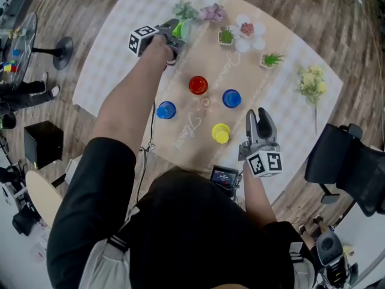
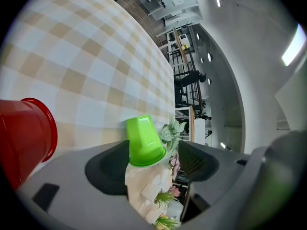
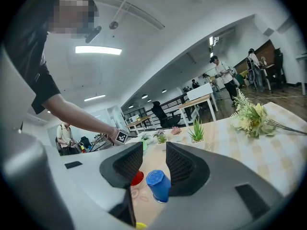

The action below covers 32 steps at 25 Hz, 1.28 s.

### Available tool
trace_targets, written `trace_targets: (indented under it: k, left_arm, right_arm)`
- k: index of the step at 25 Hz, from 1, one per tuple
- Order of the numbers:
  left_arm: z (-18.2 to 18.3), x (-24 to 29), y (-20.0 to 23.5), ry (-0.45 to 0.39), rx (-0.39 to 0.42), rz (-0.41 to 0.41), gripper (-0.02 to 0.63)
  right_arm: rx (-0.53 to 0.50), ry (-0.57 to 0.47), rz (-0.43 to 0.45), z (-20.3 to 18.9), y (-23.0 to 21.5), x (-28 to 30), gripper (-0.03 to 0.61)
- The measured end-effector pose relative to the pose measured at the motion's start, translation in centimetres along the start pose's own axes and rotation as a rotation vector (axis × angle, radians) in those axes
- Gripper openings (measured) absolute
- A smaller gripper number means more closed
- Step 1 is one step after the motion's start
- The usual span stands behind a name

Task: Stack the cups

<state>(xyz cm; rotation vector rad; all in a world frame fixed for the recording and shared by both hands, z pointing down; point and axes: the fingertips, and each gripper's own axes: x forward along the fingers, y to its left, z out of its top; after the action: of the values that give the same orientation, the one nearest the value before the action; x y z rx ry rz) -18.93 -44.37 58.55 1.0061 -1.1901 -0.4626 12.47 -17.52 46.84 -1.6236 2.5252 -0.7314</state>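
Item: cups, five, on a checked table (image 1: 120, 53).
- Green cup (image 2: 144, 143): upper centre of the head view, among the small plants. It sits between the jaws of the left gripper (image 2: 154, 157), wide rim toward the bottom of that gripper's view.
- Left gripper: jaws spread wide and not pressing the cup; a gap shows on its right side.
- Red cup (image 1: 198, 85): centre.
- Blue cup (image 1: 231, 98): right of the red.
- Second blue cup (image 1: 166, 110): lower left of the red.
- Yellow cup (image 1: 221, 133): lower centre.
- Right gripper (image 3: 154, 157): lower right of the head view, jaws partly apart and holding nothing.
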Motion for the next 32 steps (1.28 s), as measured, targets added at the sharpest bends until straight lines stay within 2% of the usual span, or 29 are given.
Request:
trace_targets:
  k: [10,14,21,24,29,32]
  left_arm:
    - [0.1,1.2,1.6,0.018,-0.052,0.066,0.302]
    - [0.5,1.6,2.2,0.033,-0.07,0.091,0.255]
    - [0.4,1.5,1.9,0.041,-0.078,0.088,0.238]
    - [-0.1,0.8,1.2,0.051,-0.066,0.052,0.235]
    - [-2.2,-1.5,-2.4,0.08,-0.028,-0.08,0.232]
    - [-3.6,-4.0,-5.4,0.092,0.064,-0.17,0.232]
  right_arm:
    - [0.006,0.035,0.008,-1.2,-0.2,-0.3,0.158]
    - [0.01,0.048,0.016,-1.4,0.0,0.3,0.158]
    - [0.004,0.051,0.034,-1.4,0.2,0.9,0.158]
    - [-0.003,0.03,0.041,-0.9,0.5,0.8,0.155]
    - [-0.022,0.003,0.048,0.4,1.7,-0.1,0.152]
    - [-0.05,-0.019,0.05,1.5,2.8,-1.3,0.15]
